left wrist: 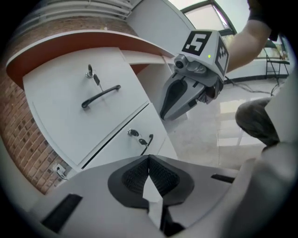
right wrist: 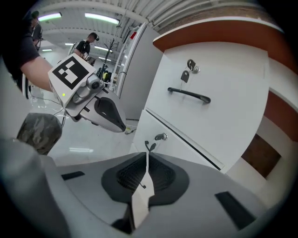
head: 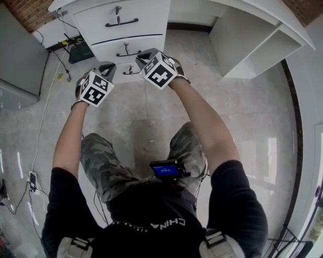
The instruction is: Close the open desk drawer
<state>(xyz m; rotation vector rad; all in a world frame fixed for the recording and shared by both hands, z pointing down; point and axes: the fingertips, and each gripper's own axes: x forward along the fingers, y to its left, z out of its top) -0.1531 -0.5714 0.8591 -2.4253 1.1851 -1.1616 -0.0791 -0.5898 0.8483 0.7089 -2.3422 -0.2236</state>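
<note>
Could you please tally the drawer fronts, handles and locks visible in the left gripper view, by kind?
White flat drawer fronts: 2
Black curved bar handles: 2
Small silver metal locks: 2
Total: 6

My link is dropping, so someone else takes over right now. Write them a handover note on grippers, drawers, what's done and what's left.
Left gripper: fingers shut, empty.
Right gripper: fingers shut, empty.
Both are held up just in front of the drawers and appear to touch nothing.
Top drawer and middle drawer: fronts look flush, with a thin dark seam between them.
Bottom drawer: partly hidden behind the grippers.
Done: no drawer visibly stands open, so the push seems made.
Left: check the bottom drawer, then back away.
</note>
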